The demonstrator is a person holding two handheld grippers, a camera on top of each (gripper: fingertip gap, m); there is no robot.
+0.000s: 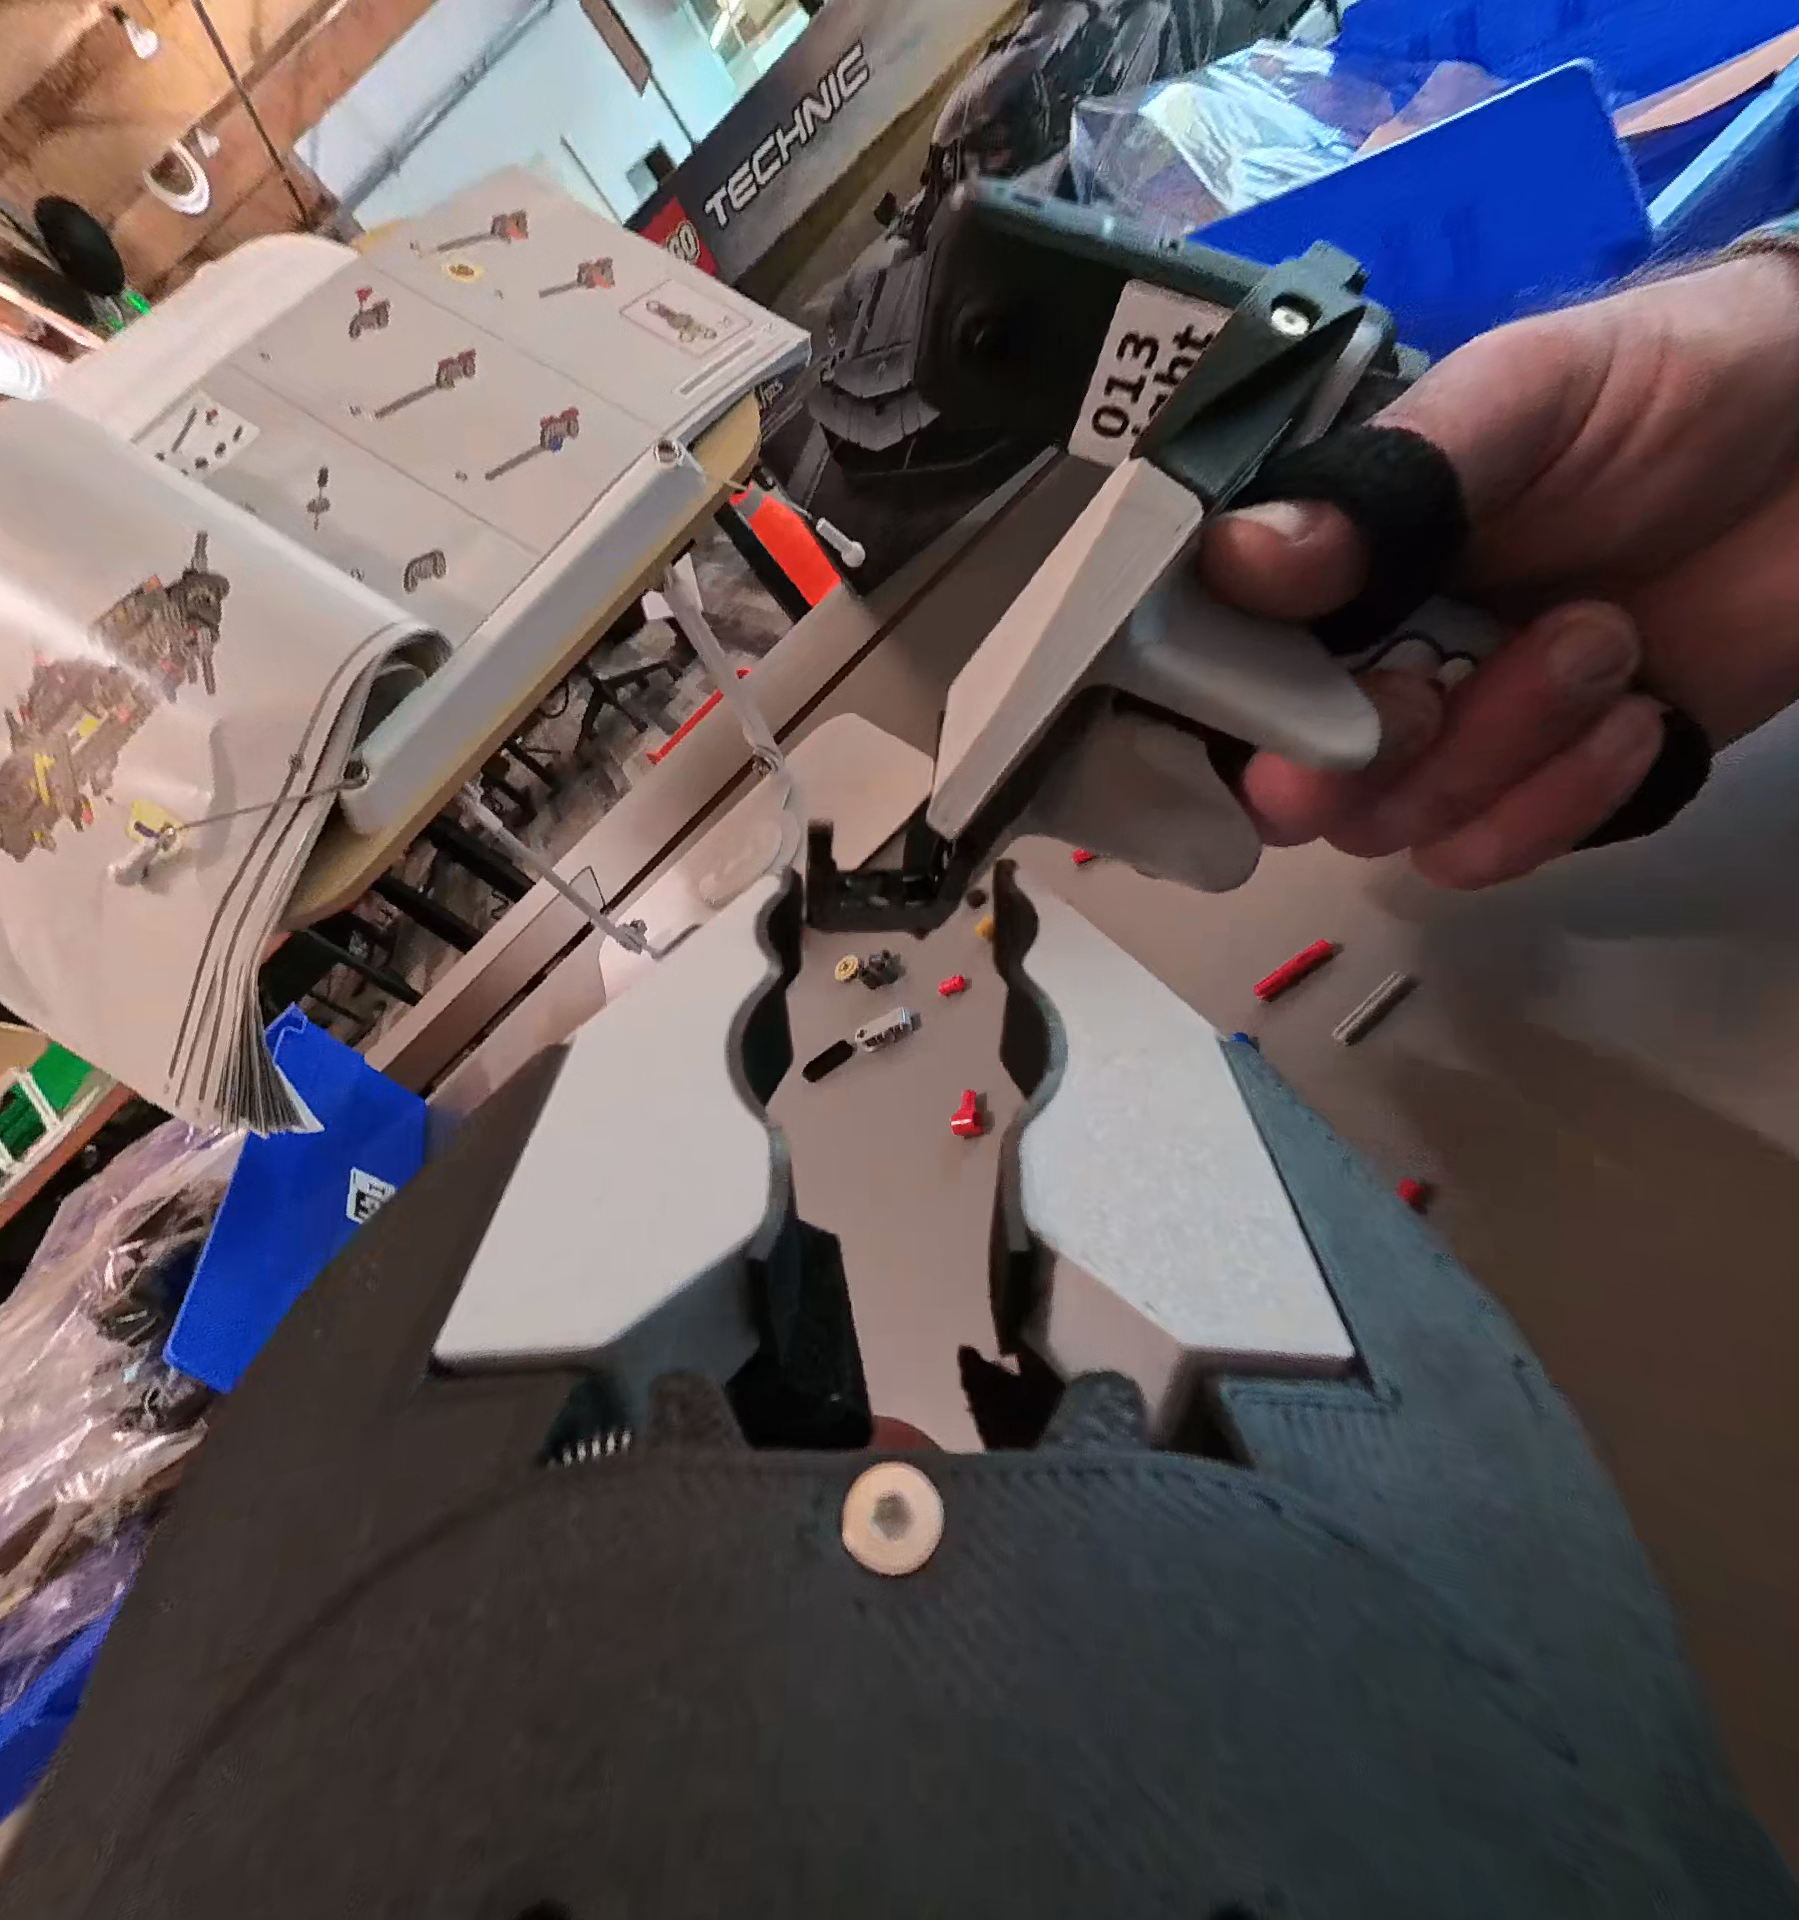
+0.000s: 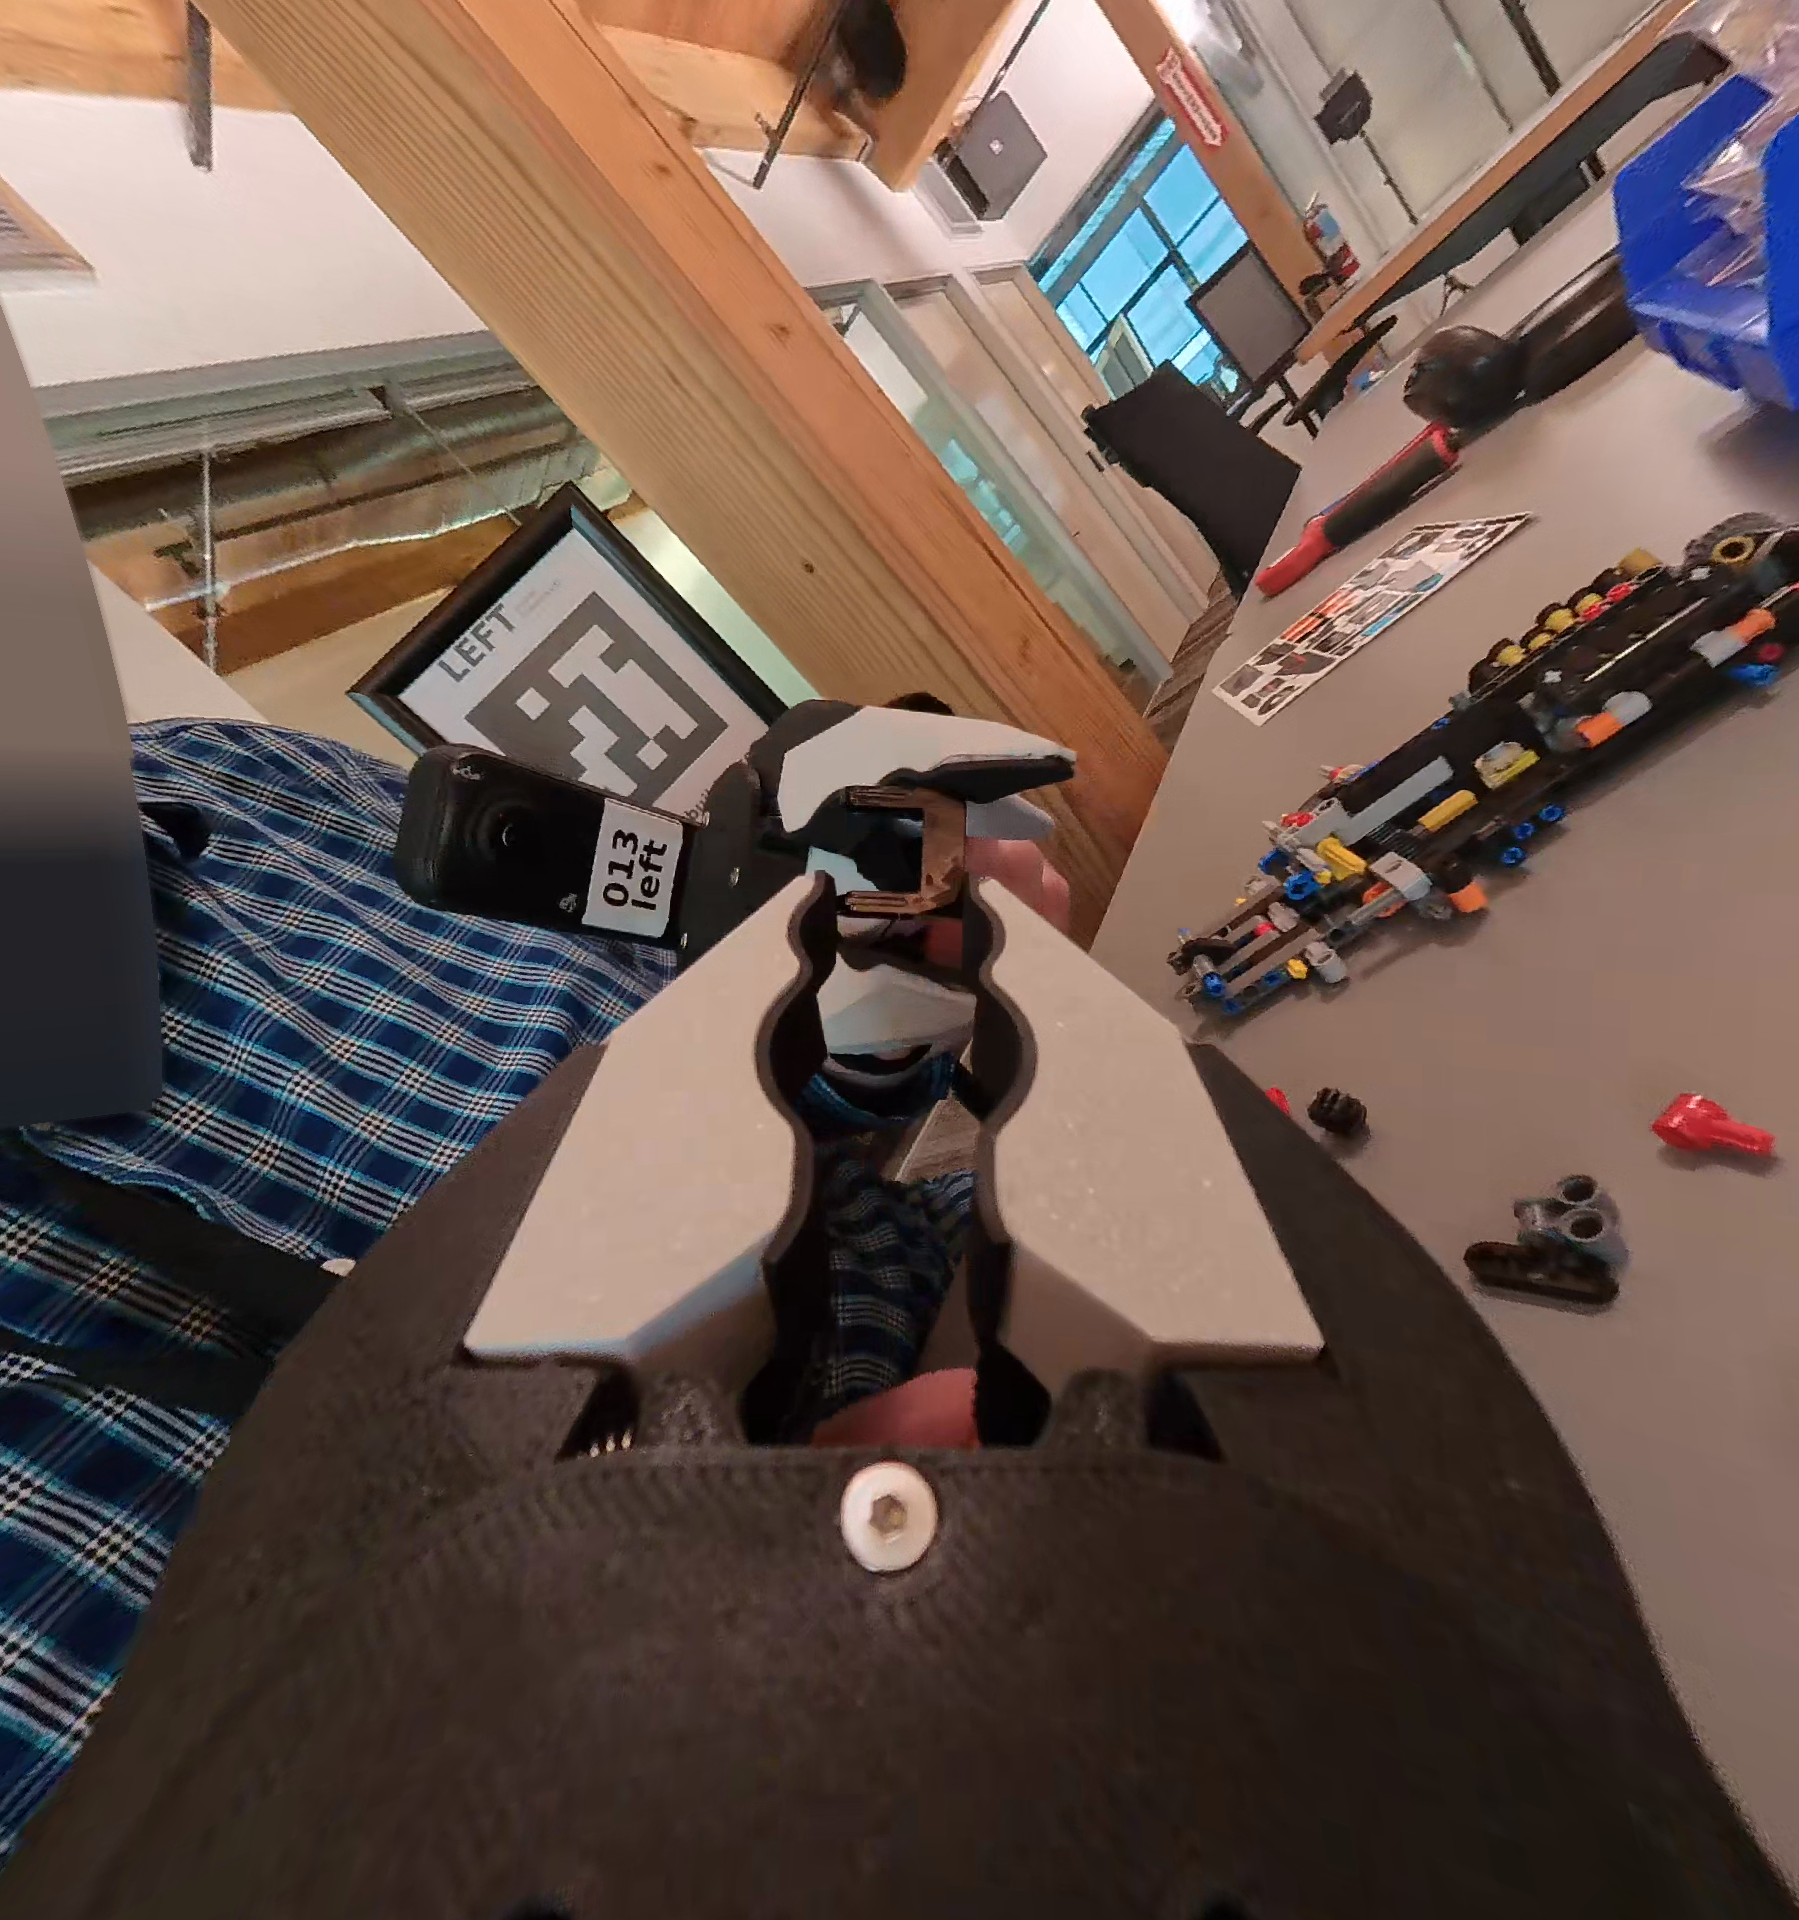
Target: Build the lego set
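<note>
A black U-shaped Lego frame piece point(image 1: 874, 896) is up in the air between both pairs of fingertips. My left gripper point(image 1: 900, 883) has its jaws narrowed around it, one tip on each side. My right gripper point(image 1: 934, 836) comes in from the upper right and pinches the piece's right end. In the right wrist view the same piece point(image 2: 905, 852) sits between my right gripper's tips point(image 2: 900, 883), with the left gripper point(image 2: 978, 831) across from it. The partly built black model point(image 2: 1497, 779) lies on the grey table point(image 2: 1497, 1507) to the right.
Loose parts lie on the table: a red pin point(image 1: 966, 1114), a grey part point(image 1: 887, 1029), a red axle point(image 1: 1290, 966), a red piece point(image 2: 1705, 1132), a grey connector point(image 2: 1565, 1216). An instruction booklet point(image 1: 355, 468) stands at the left. Blue bins point(image 2: 1757, 239) and a sticker sheet point(image 2: 1373, 613) are farther off. Left and right tips are no more than a few centimetres apart. The partly built black model point(image 2: 1497, 779) is about equally far from each gripper, around 20 cm.
</note>
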